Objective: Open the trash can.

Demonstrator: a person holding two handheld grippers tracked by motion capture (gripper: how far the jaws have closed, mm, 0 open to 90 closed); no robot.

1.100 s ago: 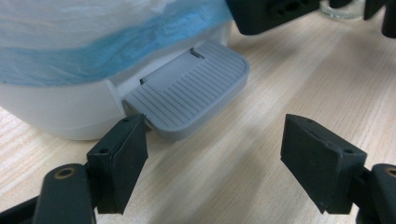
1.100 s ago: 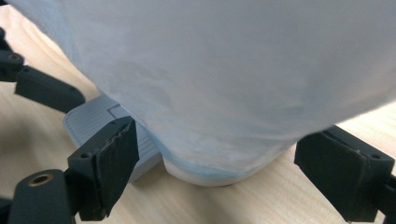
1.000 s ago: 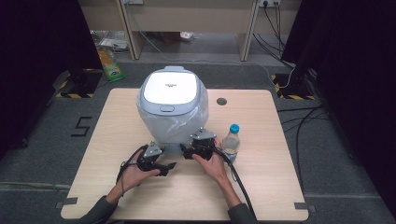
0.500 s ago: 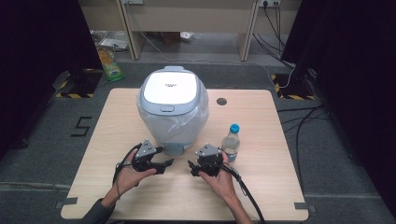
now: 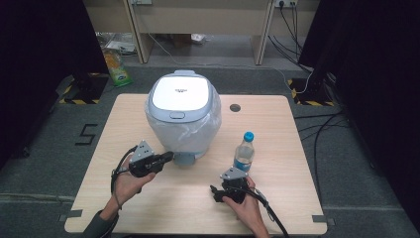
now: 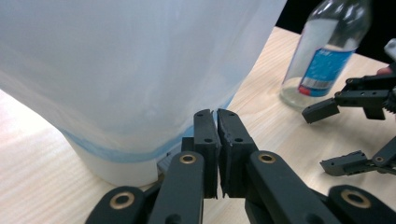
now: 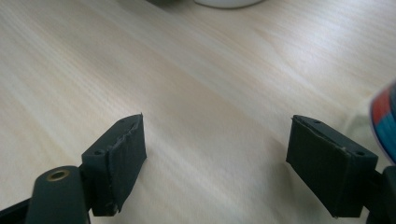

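Pale wooden bench (image 5: 148, 198) carrying a cooker and a bottle.

The big white and grey rice cooker (image 5: 181, 119), wrapped in clear plastic film, stands on the bench at the middle of the far half. A clear water bottle (image 5: 243, 151) with a blue cap and a blue label stands upright to the cooker's right and nearer the person, close to it but not touching. A small dark round grommet (image 5: 235, 107) sits in the benchtop just right of the cooker's lid.

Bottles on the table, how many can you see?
1. A clear plastic water bottle with a blue cap stands upright on the table, right of the plastic-wrapped white appliance. Another could be hidden behind the appliance.
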